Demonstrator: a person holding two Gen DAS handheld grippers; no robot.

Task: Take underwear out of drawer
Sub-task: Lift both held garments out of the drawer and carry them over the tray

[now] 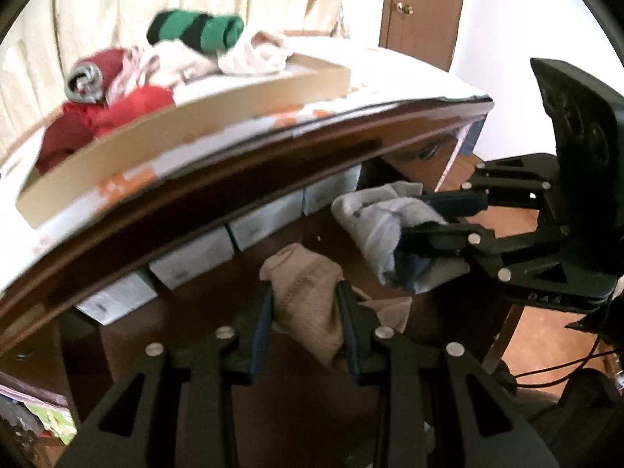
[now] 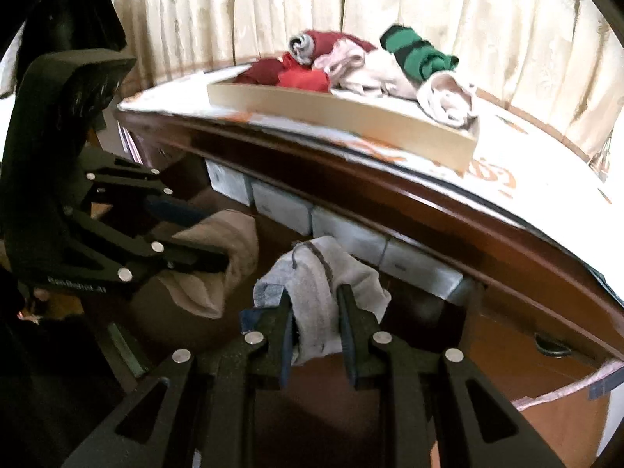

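Note:
My left gripper is shut on a beige piece of underwear, which hangs between its fingers above the open dark wooden drawer. My right gripper is shut on a grey-white piece of underwear with a dark blue edge, also held over the drawer. In the left wrist view the right gripper comes in from the right with its grey-white underwear. The right wrist view has the left gripper at the left with the beige underwear.
A shallow cardboard tray on the white-covered top above the drawer holds red, pink and green-and-black rolled garments. White boxes line the drawer's back. Cream curtains hang behind; a brown door stands at the right.

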